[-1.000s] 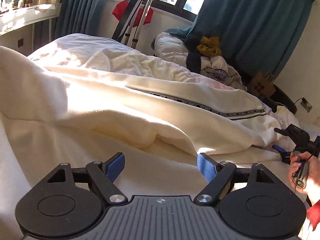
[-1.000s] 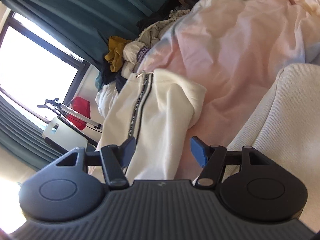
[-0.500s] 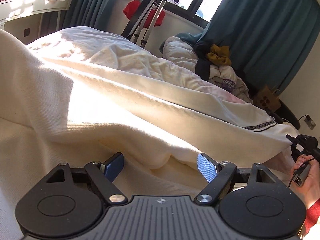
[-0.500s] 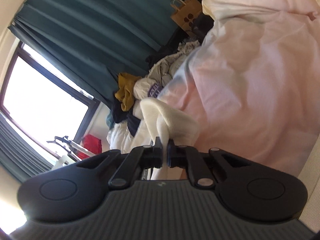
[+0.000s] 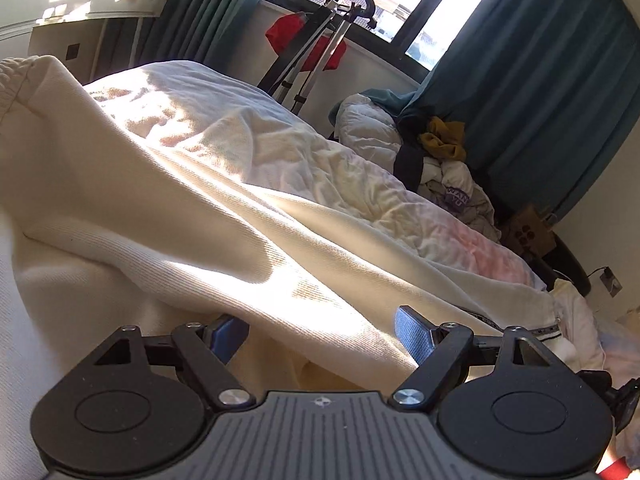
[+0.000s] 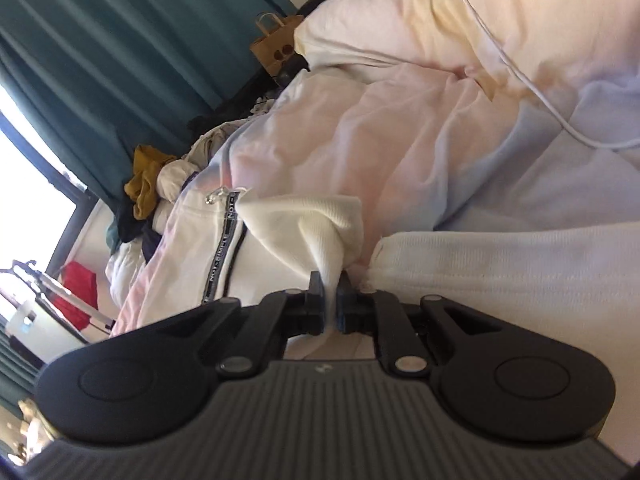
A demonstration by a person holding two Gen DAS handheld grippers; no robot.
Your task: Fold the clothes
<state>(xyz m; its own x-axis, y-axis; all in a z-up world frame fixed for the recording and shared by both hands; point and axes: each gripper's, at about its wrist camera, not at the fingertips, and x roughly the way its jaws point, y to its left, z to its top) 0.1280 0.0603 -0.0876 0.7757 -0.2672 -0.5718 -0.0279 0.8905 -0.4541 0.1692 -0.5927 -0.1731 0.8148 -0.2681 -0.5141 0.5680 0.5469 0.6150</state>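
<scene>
Cream trousers (image 5: 248, 240) with a black-and-white side stripe (image 6: 224, 248) lie stretched across the bed. Their elastic waistband (image 5: 12, 80) bunches at the far left, and the leg runs to the cuff (image 5: 554, 326) at the right. My left gripper (image 5: 320, 330) is open just above the cloth, its blue pads (image 5: 412, 332) on either side of a fold without pressing it. My right gripper (image 6: 330, 298) is shut on a pinch of the cream cuff (image 6: 316, 224), which rises in a peak from the jaws.
The bed has a rumpled white and pinkish duvet (image 5: 360, 184). Beyond it, a clothes pile (image 5: 440, 160) sits by teal curtains (image 5: 540, 100), with a paper bag (image 6: 276, 48) and a folding trolley with red cloth (image 5: 312, 40). A white cable (image 6: 520, 76) crosses the pillow.
My right gripper went from open to shut on the trouser cuff and drew it along. In the left wrist view the leg has pulled out straighter and the person's hand has left the picture.
</scene>
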